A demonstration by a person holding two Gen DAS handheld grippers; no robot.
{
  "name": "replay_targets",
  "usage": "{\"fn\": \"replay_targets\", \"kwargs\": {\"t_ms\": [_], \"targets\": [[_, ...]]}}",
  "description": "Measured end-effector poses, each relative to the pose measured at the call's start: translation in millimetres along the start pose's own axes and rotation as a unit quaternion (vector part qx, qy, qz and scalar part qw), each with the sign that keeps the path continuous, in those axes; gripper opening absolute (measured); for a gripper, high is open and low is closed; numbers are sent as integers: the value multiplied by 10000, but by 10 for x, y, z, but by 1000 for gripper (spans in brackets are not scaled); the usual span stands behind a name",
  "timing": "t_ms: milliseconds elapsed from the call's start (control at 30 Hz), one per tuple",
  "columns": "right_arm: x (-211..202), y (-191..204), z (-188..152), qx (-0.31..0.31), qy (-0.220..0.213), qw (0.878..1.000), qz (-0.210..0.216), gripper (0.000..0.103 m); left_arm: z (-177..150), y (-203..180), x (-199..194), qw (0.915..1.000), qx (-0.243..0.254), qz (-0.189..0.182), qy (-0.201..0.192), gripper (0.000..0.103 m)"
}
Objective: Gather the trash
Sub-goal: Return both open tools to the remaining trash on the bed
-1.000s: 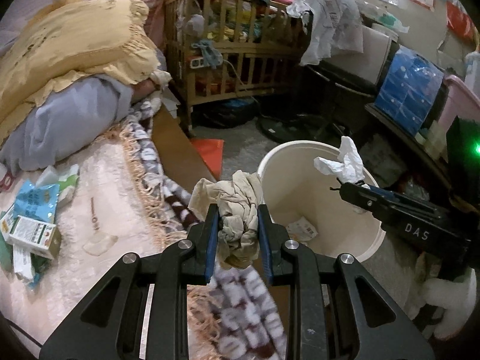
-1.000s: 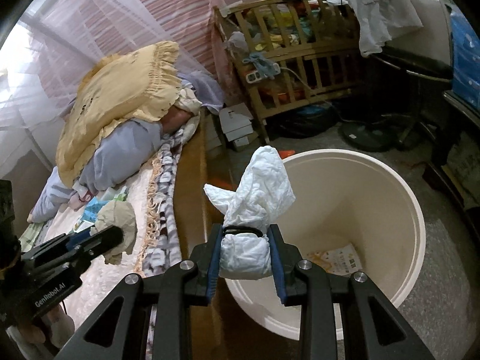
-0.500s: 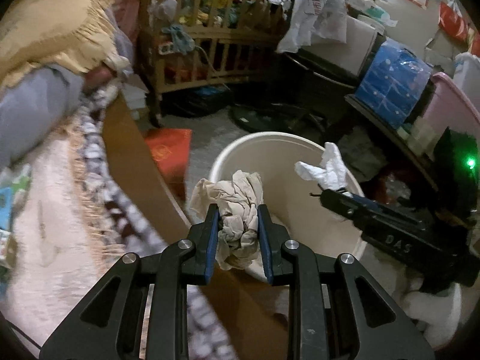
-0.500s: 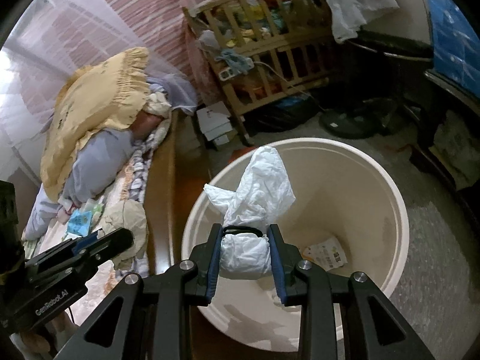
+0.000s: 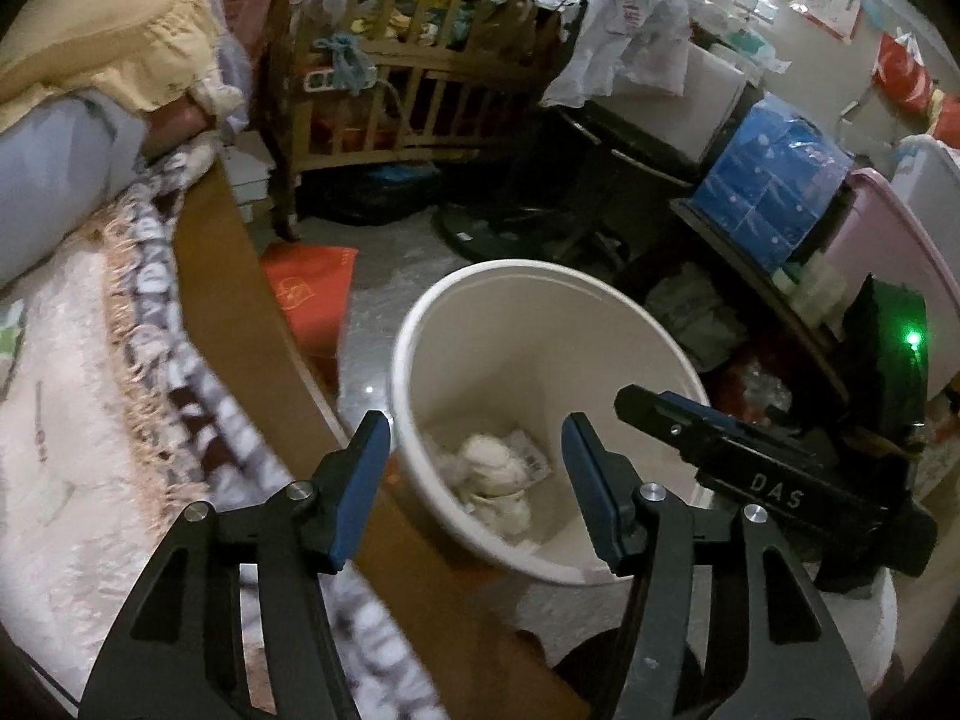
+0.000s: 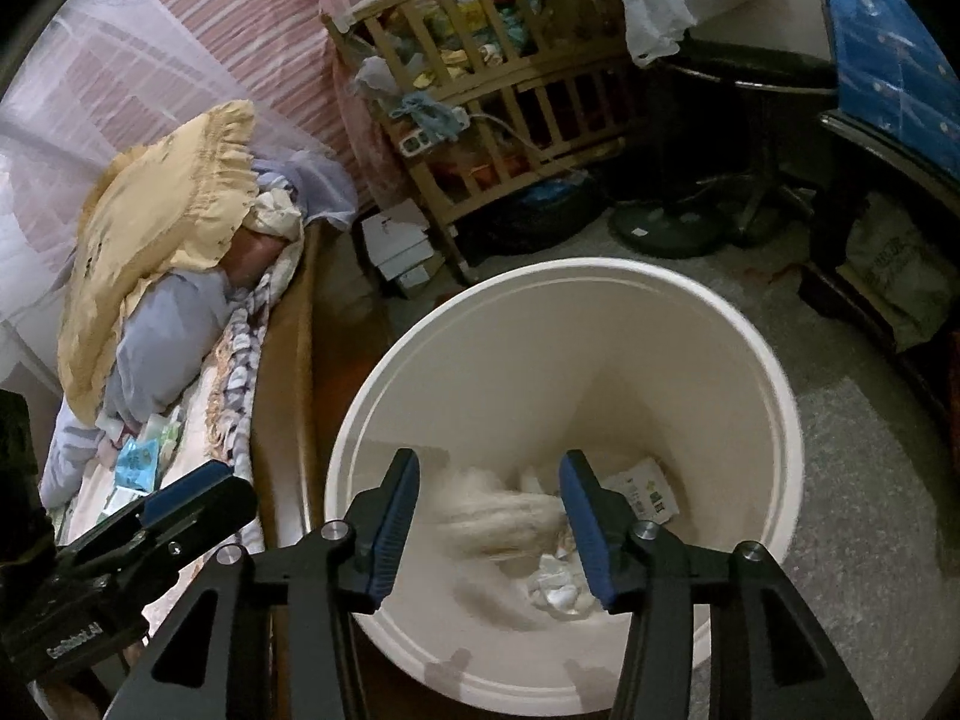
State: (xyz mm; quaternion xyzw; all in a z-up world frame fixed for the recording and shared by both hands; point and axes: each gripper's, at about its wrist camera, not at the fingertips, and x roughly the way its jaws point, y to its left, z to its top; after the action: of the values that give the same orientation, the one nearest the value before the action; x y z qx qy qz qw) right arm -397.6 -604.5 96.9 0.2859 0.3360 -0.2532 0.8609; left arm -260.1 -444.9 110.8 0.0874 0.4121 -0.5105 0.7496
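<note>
We see the left gripper [image 5: 474, 450] with its blue-padded jaws spread wide and nothing between them, poised over the near rim of the round cream plastic bucket [image 5: 654, 324], which stands on the grey floor just beside the brown wooden bed edge [image 5: 240, 276]. The right gripper [image 6: 489, 495] is likewise wide apart and empty, hanging above the same bucket [image 6: 600, 324].

Down in the bucket, at about 6 o'clock from its centre in the left wrist view, lies the crumpled beige paper wad [image 5: 489, 465]; in the right wrist view it shows as a blurred pale mass [image 6: 498, 519] between the pads, so we cannot tell whether it has settled. Just at 4 o'clock from it sits the crumpled white tissue [image 6: 555, 585], and at 2 o'clock a small printed paper packet [image 6: 645, 489] lies flat on the bucket floor.

In the left wrist view the right gripper's black body [image 5: 750, 468] reaches in from 3 o'clock, near the bucket's rim. In the right wrist view the left gripper [image 6: 180, 504] sits at 8 o'clock, over the bed edge.

At 12 o'clock beyond the bucket stands a wooden slatted crib [image 6: 498, 96] filled with clothes. At 10 o'clock a frilled yellow pillow [image 6: 156, 222] rests on a pale blue bundle [image 6: 168, 348] on the bed.
</note>
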Motion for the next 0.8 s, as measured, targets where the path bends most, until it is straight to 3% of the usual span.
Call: {"fn": "replay_targets", "kwargs": {"t_ms": [333,500,800], "targets": [[81,497,-89,-438,140,9986,260,48,-182,381,-347,9972,-104,713,-179,58],[143,887,-170,-771,265,9954,510,57,-289,652,-584,9938,-213,1055,-279,58],[360,1690,-384,-1447,629,9818,1053,58,-576,1341,-1085,9820,-684,1729,-335,58]]}}
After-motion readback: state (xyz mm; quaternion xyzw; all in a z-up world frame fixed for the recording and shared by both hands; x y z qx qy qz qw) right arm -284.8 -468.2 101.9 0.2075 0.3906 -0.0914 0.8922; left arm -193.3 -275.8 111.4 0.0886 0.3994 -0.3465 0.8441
